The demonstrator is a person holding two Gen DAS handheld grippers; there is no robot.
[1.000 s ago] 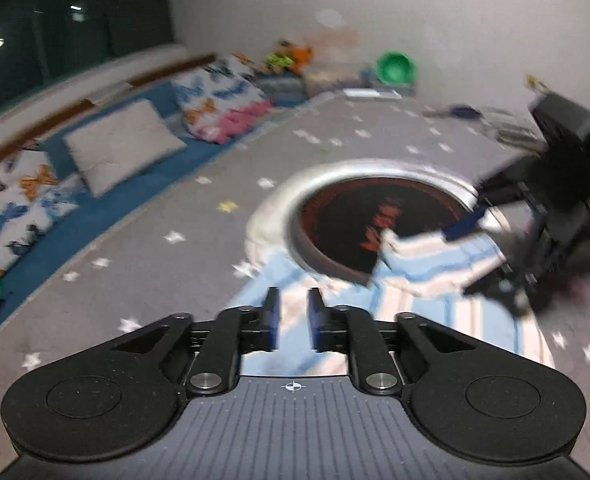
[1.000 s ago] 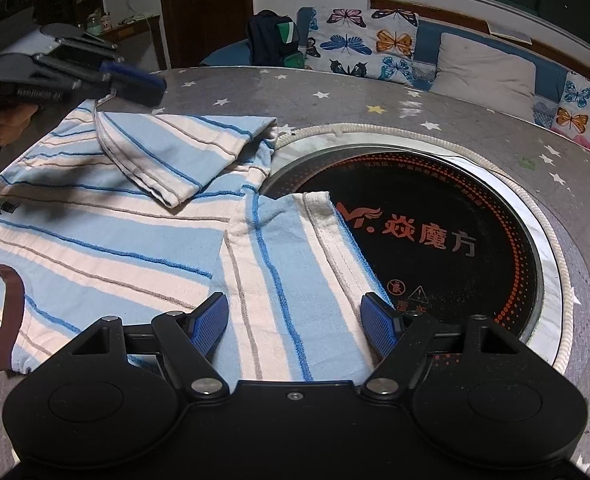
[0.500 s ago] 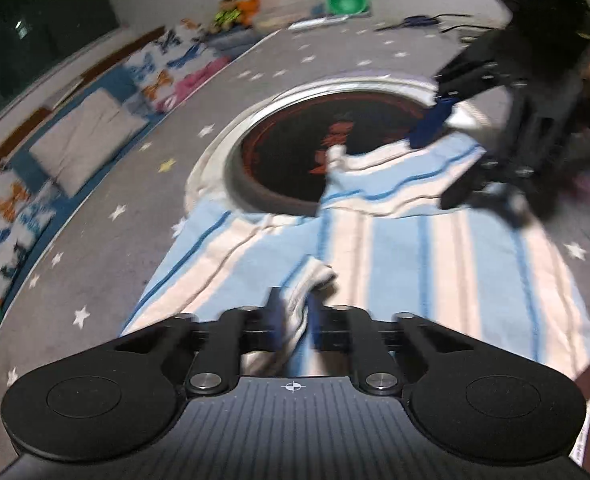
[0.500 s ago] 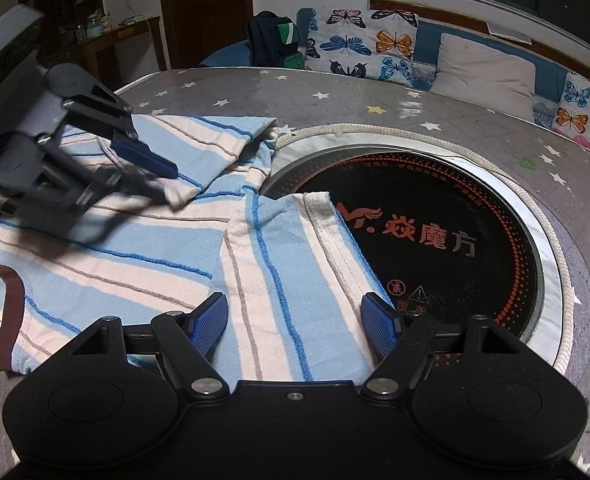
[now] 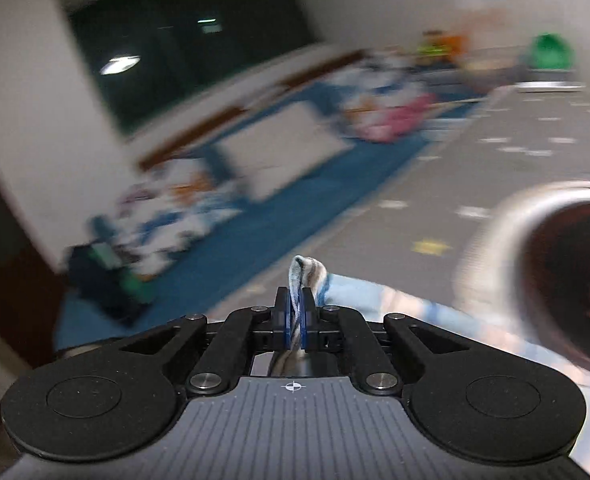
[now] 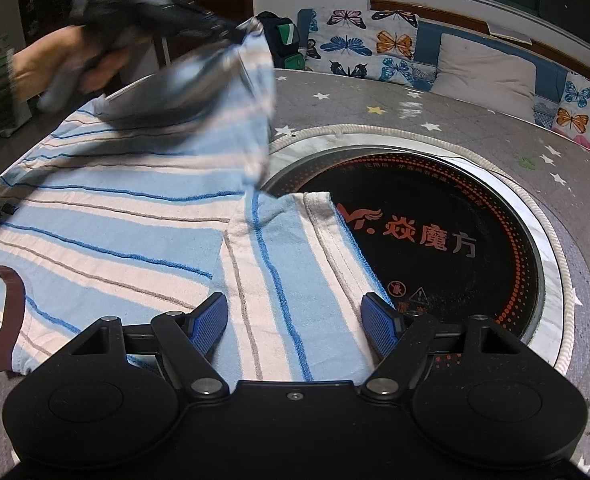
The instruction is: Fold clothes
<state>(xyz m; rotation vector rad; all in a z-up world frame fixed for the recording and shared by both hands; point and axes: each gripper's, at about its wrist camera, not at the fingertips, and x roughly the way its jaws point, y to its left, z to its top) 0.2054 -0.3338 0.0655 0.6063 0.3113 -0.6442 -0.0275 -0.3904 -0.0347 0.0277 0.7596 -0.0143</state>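
Observation:
A blue-and-cream striped shirt (image 6: pixel 107 216) with a brown neckband lies spread on the round grey star-patterned table (image 6: pixel 435 112). One sleeve (image 6: pixel 291 264) reaches toward me over the rim of the black hob. My left gripper (image 5: pixel 294 320) is shut on a bunched fold of the shirt (image 5: pixel 303 272). In the right wrist view that left gripper (image 6: pixel 231 36) is lifted, blurred, pulling the other sleeve (image 6: pixel 251 92) up off the table. My right gripper (image 6: pixel 295 320) stands open low over the near sleeve, its blue pads either side of the cloth without pressing it.
A round black induction hob (image 6: pixel 427 240) with a white rim is set in the table's middle. A bench with butterfly cushions (image 6: pixel 387 52) and a plain pillow (image 6: pixel 483 72) runs behind. A dark backpack (image 6: pixel 283 40) sits at the bench's end. A person's hand (image 6: pixel 55 68) holds the left gripper.
The left gripper came down onto the far sleeve, shut on its edge, then swung away and up with the cloth. The right gripper has not moved.

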